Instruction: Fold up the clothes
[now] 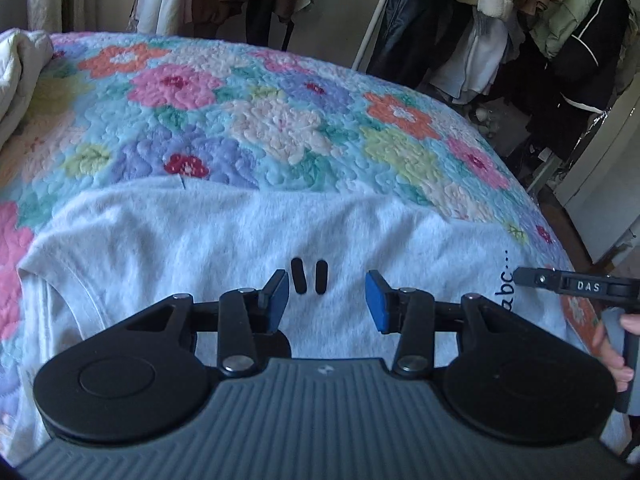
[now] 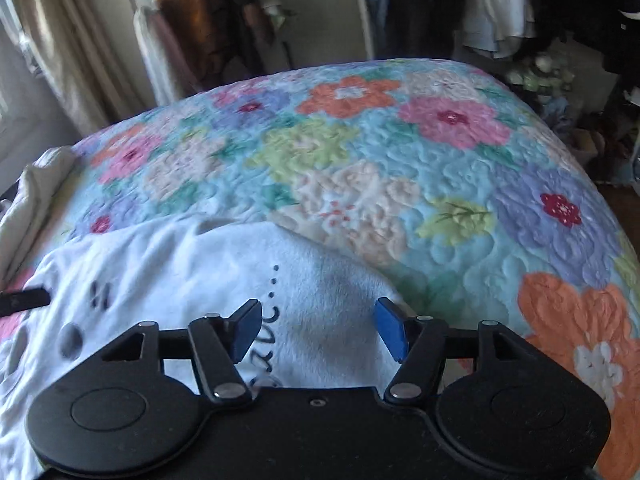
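A white T-shirt (image 1: pixel 192 236) with black print and "abc..." lettering lies flat on the floral quilt (image 1: pixel 280 120). My left gripper (image 1: pixel 327 294) is open just above the shirt's middle, holding nothing. My right gripper (image 2: pixel 316 326) is open over the shirt's right part (image 2: pixel 320 280), near the lettering, holding nothing. The right gripper's tip also shows at the right edge of the left wrist view (image 1: pixel 560 280). The left gripper's tip shows at the left edge of the right wrist view (image 2: pixel 24 300).
The quilt (image 2: pixel 400 160) covers the bed. A white duvet (image 1: pixel 16 76) is bunched at the bed's left side. Racks of hanging clothes (image 1: pixel 520 32) stand beyond the bed, curtains (image 2: pixel 60 40) to the left.
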`<state>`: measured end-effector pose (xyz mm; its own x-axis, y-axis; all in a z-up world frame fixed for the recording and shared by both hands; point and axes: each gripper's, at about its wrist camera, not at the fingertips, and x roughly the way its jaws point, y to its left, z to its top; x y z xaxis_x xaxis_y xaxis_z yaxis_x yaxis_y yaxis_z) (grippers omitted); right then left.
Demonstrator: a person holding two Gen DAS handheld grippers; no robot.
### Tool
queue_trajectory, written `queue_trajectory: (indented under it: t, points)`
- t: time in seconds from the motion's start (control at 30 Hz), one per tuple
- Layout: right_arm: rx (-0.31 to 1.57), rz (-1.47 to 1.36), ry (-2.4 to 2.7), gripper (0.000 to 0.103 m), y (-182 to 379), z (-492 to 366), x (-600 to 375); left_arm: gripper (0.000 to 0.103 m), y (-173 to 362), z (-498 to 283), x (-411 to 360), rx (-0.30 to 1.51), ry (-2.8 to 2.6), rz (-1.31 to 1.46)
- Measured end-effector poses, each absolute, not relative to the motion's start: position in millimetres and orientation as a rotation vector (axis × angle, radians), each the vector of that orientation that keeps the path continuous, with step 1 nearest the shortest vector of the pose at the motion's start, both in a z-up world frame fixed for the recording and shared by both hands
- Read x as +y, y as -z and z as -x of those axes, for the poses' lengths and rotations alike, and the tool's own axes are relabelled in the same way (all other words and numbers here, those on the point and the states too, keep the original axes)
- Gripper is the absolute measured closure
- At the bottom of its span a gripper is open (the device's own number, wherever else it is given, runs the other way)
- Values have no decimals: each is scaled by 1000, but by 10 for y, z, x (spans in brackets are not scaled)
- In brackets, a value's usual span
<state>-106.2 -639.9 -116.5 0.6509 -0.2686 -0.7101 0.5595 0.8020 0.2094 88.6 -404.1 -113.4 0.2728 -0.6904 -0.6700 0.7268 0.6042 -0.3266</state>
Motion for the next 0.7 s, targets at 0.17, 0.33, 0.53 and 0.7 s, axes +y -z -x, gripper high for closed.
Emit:
queue_trajectory:
  t: [0.17,0.33,0.53,0.7]
  points:
    - [695,-294,512,35,1241,1046,-6362,62,1317,-831,-4147,910,977,-57]
    - [680,-369,551,35,1244,1201,-6558,62,1362,-750,-4196,921,1005,-68]
    - [650,-465,464,76,1346,1230,-6347,61,1438,-606,-4259,935,1023,-81]
    - [678,-480,263,90,1342,1438,-5941,61,1322,-490,-4350,920,1072,-28]
